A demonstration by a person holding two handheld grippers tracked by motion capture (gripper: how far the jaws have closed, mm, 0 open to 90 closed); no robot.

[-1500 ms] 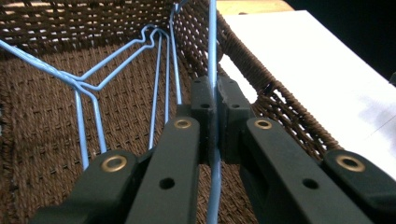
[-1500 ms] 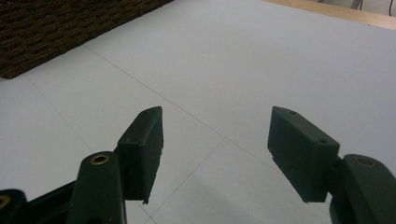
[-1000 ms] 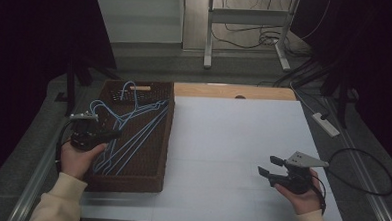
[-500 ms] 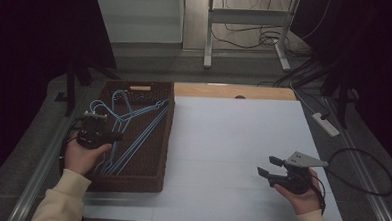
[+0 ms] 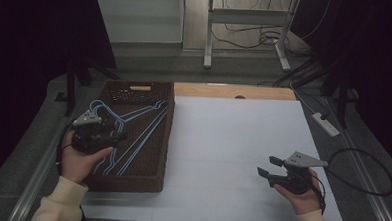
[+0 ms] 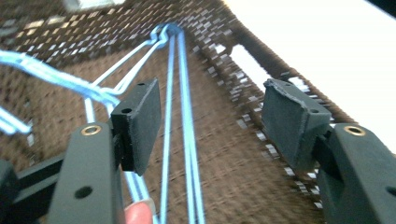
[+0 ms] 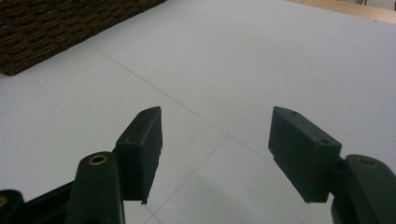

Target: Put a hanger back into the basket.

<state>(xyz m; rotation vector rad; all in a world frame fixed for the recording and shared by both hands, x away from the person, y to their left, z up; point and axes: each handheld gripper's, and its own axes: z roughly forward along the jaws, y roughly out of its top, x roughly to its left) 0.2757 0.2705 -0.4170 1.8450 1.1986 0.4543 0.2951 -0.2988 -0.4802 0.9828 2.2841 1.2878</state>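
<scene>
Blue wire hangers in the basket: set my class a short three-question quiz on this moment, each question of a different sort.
1. True or false: the left gripper has its jaws shut on the blue wire hangers.
2. Where do the hangers lie? A) on the white table cover B) in the brown woven basket C) on the floor
3. Fill in: the right gripper is over the white ____.

Key: 1 false, open above them; 2 B; 3 table cover.

A dim room: grey floor, dark surroundings, a metal table frame and tangled cables behind.
</scene>
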